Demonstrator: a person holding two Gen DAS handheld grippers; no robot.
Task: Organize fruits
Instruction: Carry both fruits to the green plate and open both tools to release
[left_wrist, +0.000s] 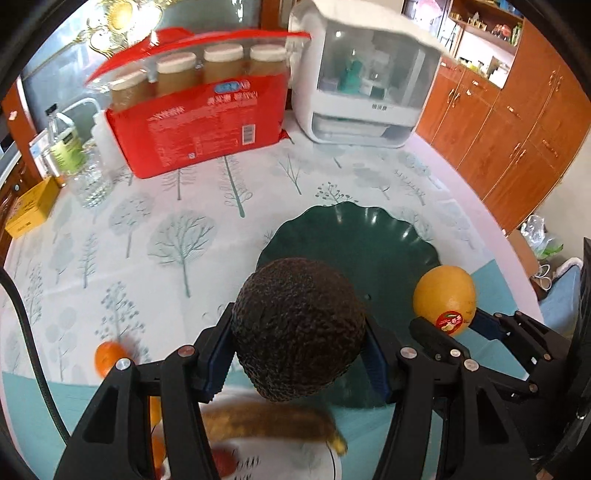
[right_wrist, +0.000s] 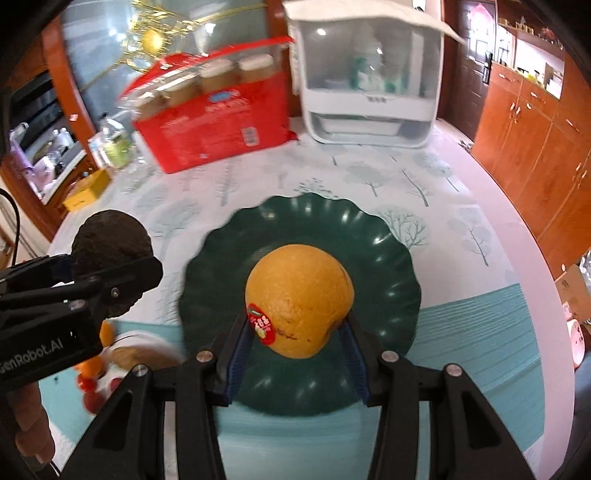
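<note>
Left gripper (left_wrist: 299, 354): closed on the avocado (left_wrist: 299, 328), one blue pad against each side; the fruit is held off the table, at the near edge of the plate.
Right gripper (right_wrist: 295, 332): closed on the orange (right_wrist: 299, 299), gripped low on both sides, red sticker facing the camera; it hangs above the middle of the plate.
Near pile: below the left gripper lie a banana (left_wrist: 273, 421) and small red and orange fruits, blurred, on what looks like a white dish; a small orange fruit (left_wrist: 109, 356) sits on the tablecloth (left_wrist: 147, 236) to the left.
Green plate (right_wrist: 388, 258): scalloped, dark, nothing lying in it that I can see.
Far end: a red jar pack (left_wrist: 195, 125) and a white appliance (left_wrist: 362, 74) stand at the back.
Step in hand: apparently carrying both fruits to the plate, neither set down yet.
Next move: lower each fruit until it rests on the plate, with room between them, then open; the round orange may roll, so release gently.
</note>
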